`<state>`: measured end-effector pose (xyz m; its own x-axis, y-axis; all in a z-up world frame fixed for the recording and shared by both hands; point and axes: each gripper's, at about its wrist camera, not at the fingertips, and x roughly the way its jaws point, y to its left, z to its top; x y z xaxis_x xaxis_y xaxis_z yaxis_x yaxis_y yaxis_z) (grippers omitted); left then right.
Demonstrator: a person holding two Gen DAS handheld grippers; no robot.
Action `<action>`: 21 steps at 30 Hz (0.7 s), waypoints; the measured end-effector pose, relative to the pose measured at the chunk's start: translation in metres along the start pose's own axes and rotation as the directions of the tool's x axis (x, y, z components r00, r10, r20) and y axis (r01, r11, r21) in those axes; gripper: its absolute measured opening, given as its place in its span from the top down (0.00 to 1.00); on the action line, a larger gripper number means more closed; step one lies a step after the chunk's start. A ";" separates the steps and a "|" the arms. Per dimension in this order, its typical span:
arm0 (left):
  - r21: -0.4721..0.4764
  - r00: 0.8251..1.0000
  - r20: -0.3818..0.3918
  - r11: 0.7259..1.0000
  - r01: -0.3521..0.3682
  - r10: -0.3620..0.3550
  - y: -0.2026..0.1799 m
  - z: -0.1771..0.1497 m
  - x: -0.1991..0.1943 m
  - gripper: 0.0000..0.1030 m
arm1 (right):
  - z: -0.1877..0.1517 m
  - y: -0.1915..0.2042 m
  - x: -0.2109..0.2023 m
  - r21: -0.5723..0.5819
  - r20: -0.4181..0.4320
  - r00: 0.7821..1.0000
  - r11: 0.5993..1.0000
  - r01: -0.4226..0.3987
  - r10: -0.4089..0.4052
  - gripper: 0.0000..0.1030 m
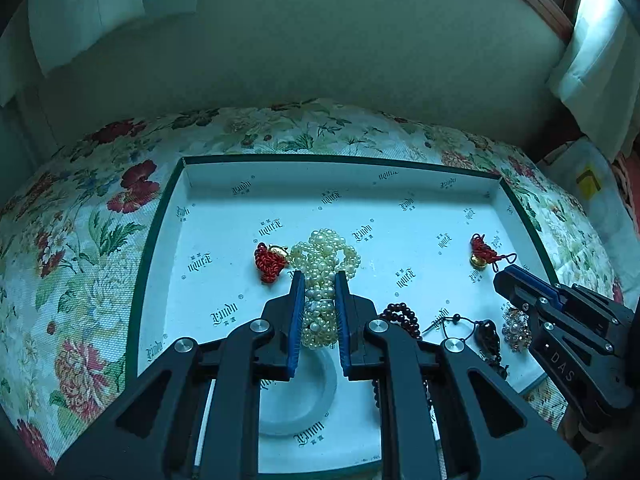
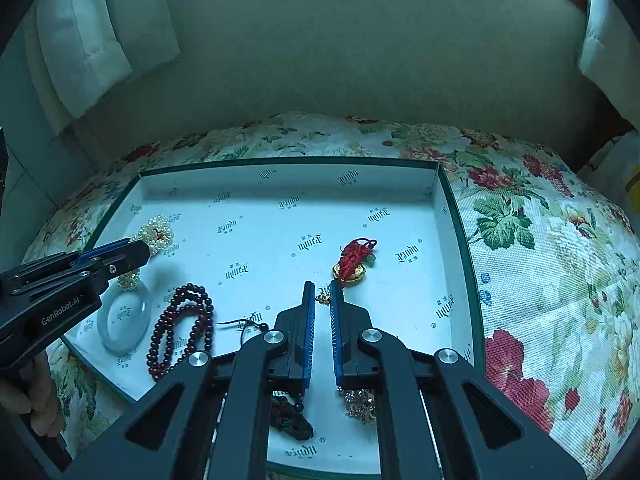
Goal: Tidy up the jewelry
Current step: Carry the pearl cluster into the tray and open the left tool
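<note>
We see the white box lid (image 1: 224, 200) on the floral cloth (image 1: 80, 240). Our left gripper (image 1: 320, 280) grasps the pearl strand (image 1: 324, 256) at centre; our right gripper (image 2: 322, 288), toward three o'clock, pinches a thin chain (image 2: 323, 299).

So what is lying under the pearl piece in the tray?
The near end of the pearl piece lies over the rim of a pale bangle; its far end lies on the tray floor. The left gripper hides the rest.
</note>
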<state>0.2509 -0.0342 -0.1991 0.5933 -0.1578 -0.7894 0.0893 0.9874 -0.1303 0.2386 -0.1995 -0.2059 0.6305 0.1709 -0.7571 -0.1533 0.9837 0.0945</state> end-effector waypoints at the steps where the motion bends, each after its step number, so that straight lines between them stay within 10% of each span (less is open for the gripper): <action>1: 0.003 1.000 -0.005 1.000 -0.003 0.003 -0.001 0.000 0.004 0.86 | 0.000 -0.001 0.004 0.001 -0.007 1.000 1.000 0.003 -0.003 0.93; 18: 0.006 0.999 -0.040 1.000 -0.023 0.023 -0.003 0.000 0.025 0.82 | -0.004 -0.002 0.014 -0.016 -0.030 0.999 1.000 0.014 -0.014 0.92; 21: 0.006 0.999 -0.031 1.000 -0.026 0.026 -0.002 0.000 0.022 0.60 | -0.006 -0.003 0.013 -0.005 -0.031 0.999 1.000 0.008 -0.009 0.90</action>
<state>0.2640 -0.0393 -0.2159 0.5705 -0.1320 -0.8106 0.0783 0.9912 -0.1063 0.2428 -0.2008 -0.2193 0.6078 0.1606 -0.7777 -0.1516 0.9848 0.0850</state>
